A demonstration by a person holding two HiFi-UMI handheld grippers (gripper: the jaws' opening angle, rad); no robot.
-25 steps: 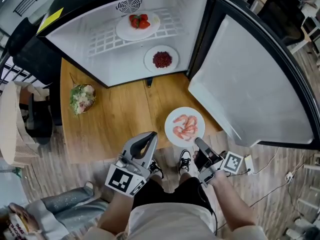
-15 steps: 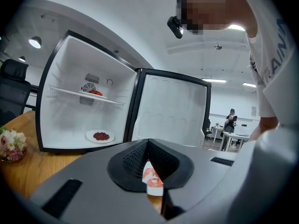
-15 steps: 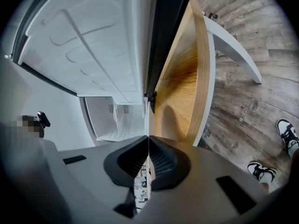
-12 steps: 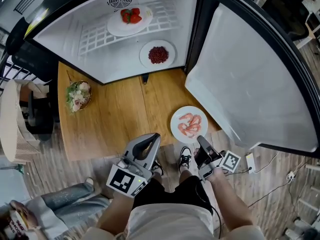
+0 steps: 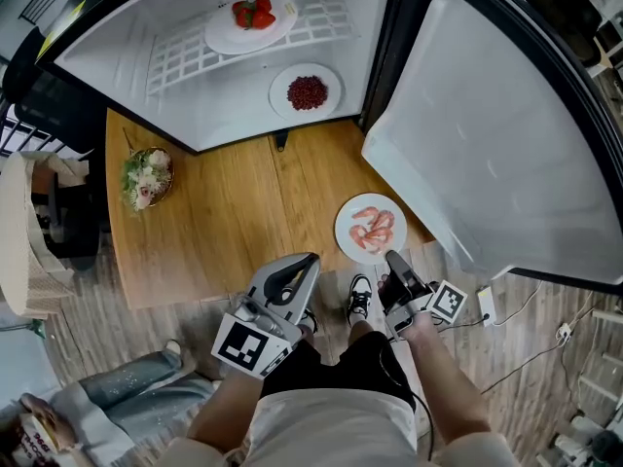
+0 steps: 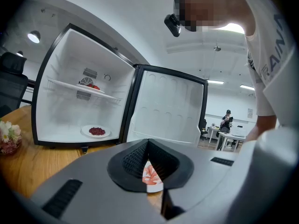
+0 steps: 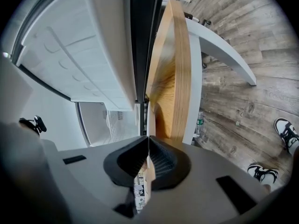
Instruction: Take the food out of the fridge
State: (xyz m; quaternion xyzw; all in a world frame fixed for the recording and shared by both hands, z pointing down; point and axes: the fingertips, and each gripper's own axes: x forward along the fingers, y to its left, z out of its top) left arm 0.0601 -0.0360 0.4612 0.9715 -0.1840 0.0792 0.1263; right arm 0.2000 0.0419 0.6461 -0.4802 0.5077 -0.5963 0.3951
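Observation:
A white plate of shrimp (image 5: pixel 370 229) lies at the wooden table's (image 5: pixel 224 222) front edge. My right gripper (image 5: pixel 391 257) is shut on its near rim; in the right gripper view the plate (image 7: pixel 150 118) shows edge-on at the closed tips (image 7: pixel 148 138). My left gripper (image 5: pixel 304 261) hangs shut and empty just off the table's front edge, and its view looks past the tips (image 6: pixel 148 141) at the shrimp plate (image 6: pixel 150 175). In the open fridge (image 5: pixel 195 115) a strawberry plate (image 5: pixel 251 19) rests on the wire shelf and a plate of red berries (image 5: pixel 307 92) on the floor.
A bowl of salad (image 5: pixel 146 176) stands at the table's left side. The fridge door (image 5: pixel 487 154) swings wide open to the right, over the table's right corner. A chair with a bag (image 5: pixel 39 232) is left of the table. My shoes (image 5: pixel 358 295) are on the wooden floor.
The head view has shifted, so the fridge sits higher in frame. Both grippers have crept a little forward toward the table; the right one stays at the shrimp plate's rim.

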